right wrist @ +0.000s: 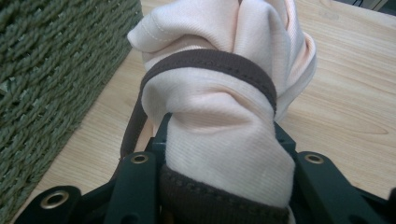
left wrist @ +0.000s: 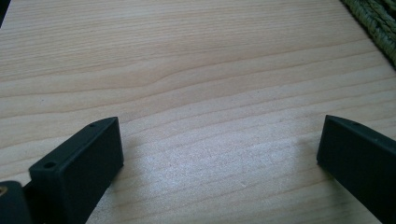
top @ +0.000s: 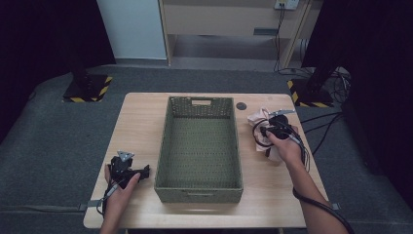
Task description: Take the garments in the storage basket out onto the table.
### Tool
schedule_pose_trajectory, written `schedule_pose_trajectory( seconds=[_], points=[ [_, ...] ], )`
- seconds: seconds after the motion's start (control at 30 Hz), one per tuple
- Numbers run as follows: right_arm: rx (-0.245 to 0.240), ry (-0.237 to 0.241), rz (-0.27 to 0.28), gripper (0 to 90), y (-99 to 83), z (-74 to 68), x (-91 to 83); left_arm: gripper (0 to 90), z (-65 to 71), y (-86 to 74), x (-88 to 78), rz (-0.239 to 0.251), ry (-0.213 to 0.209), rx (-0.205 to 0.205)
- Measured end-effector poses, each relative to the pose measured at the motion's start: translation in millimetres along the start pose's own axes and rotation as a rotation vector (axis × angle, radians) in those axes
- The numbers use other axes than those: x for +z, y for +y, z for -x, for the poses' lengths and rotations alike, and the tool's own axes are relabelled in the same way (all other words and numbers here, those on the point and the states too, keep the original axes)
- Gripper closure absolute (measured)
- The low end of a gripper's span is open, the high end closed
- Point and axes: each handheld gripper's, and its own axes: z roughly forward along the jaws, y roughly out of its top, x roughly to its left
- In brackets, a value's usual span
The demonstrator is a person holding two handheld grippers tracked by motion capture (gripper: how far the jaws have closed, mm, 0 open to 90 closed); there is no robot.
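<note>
Right tongs (right wrist: 219,154) clenched on a bunched pink cloth (right wrist: 219,93) just right of the green basket (top: 198,192) on the tabletop (top: 141,122), left tongs (left wrist: 219,149) released over bare wood; risk: the trailing brown strap (right wrist: 210,60) snagging the basket rim.

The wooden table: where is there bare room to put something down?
The light wooden table is bare left of the green woven basket, beyond the left gripper. The basket's inside is free too. Right of it is crowded: the right gripper holds a pink brown-trimmed cloth.
</note>
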Motion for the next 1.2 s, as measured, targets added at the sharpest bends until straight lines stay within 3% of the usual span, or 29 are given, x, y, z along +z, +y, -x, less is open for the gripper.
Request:
schedule_pose_trajectory(
  seconds=[1.2],
  points=[
    [0.018, 0.006, -0.041, 56.9, -14.7, -4.3, 19.0, 0.0, 0.0, 0.0, 0.0, 0.0, 0.0, 0.0]
  ],
)
